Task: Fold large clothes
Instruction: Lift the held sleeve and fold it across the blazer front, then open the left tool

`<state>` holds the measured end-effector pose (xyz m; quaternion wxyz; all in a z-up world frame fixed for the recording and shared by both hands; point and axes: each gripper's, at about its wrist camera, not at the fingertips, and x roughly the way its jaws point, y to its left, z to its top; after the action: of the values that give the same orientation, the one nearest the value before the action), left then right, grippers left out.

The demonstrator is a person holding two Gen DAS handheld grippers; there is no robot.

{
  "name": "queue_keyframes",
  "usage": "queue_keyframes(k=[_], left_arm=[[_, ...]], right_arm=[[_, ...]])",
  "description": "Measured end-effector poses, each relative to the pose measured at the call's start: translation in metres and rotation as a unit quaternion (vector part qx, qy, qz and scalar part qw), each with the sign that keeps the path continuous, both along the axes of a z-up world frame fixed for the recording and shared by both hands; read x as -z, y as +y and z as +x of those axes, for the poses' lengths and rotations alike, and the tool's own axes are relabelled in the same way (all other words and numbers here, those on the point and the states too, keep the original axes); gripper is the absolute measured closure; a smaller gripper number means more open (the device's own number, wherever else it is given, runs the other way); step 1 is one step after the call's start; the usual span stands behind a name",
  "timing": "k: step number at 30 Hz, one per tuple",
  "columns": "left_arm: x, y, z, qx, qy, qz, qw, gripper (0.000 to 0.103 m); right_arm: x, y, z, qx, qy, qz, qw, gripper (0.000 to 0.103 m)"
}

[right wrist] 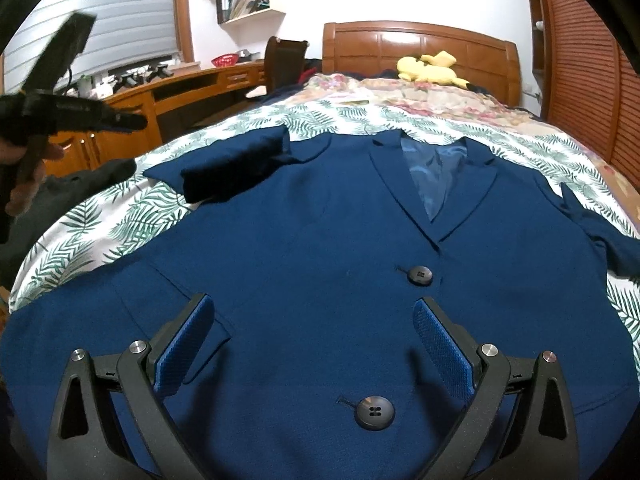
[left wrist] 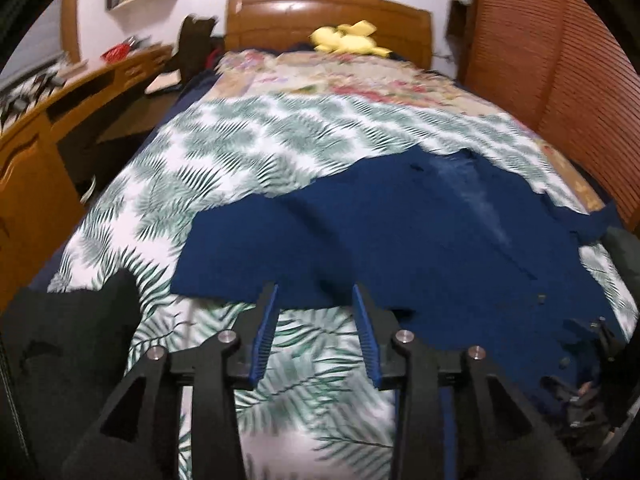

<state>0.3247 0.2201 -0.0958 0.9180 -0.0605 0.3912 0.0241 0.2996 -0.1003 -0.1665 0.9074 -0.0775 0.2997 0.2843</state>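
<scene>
Lying flat on the bed (right wrist: 120, 216), the blue jacket (right wrist: 320, 240) sits untouched.

Even indoor light fills both fisheye views, with black vignetted corners and bowed edges. The left wrist view is smeared by motion blur; the right is sharp. Glare streaks the wooden headboard (left wrist: 328, 20), and soft finger shadows fall on the blue jacket (right wrist: 320, 240).

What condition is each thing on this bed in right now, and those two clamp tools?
Blue jacket: spread flat, front up, both buttons fastened, one sleeve folded over its chest.
Folded sleeve: lying across the jacket's shoulder.
Left gripper: jaws partly open, nothing between them, above the jacket's edge.
Right gripper: jaws wide open, empty, over the jacket's lower front.
Yellow plush toy: lying by the headboard.
</scene>
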Motion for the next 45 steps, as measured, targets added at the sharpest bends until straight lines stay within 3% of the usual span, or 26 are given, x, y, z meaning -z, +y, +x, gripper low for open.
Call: queue_keyframes(k=[10, 18, 21, 25, 26, 29, 36, 41, 45], left_arm=[[0.083, 0.059, 0.032, -0.072, 0.056, -0.084, 0.9923, 0.064], [0.083, 0.067, 0.049, -0.090, 0.036, -0.119, 0.9881, 0.064], [0.081, 0.068, 0.058, -0.099, 0.035, -0.110, 0.9883, 0.064], [0.076, 0.062, 0.058, -0.096, 0.019, -0.087, 0.9914, 0.093], [0.073, 0.057, 0.056, -0.095, 0.013, -0.075, 0.9925, 0.099], [0.059, 0.048, 0.049, -0.092, -0.012, -0.053, 0.9943, 0.101], [-0.014, 0.000, 0.032, -0.059, -0.062, -0.012, 0.9963, 0.101], [-0.057, -0.051, 0.016, -0.015, -0.081, 0.013, 0.9965, 0.101], [-0.073, -0.087, 0.005, 0.008, -0.087, 0.029, 0.9958, 0.101]], right_arm=[[0.003, 0.003, 0.003, 0.001, 0.003, -0.008, 1.000, 0.002], [0.006, 0.007, 0.006, 0.006, 0.007, -0.019, 1.000, 0.002], [0.007, 0.005, 0.006, 0.007, 0.007, -0.017, 1.000, 0.002], [0.007, 0.005, 0.006, 0.007, 0.007, -0.016, 1.000, 0.002], [0.007, 0.005, 0.006, 0.007, 0.007, -0.016, 1.000, 0.002], [0.007, 0.005, 0.006, 0.007, 0.006, -0.016, 1.000, 0.002], [0.004, 0.001, 0.004, 0.011, 0.000, -0.009, 1.000, 0.002], [-0.018, -0.023, -0.003, 0.022, 0.004, 0.027, 0.999, 0.002], [-0.037, -0.047, -0.020, 0.029, -0.006, 0.031, 0.999, 0.002]])
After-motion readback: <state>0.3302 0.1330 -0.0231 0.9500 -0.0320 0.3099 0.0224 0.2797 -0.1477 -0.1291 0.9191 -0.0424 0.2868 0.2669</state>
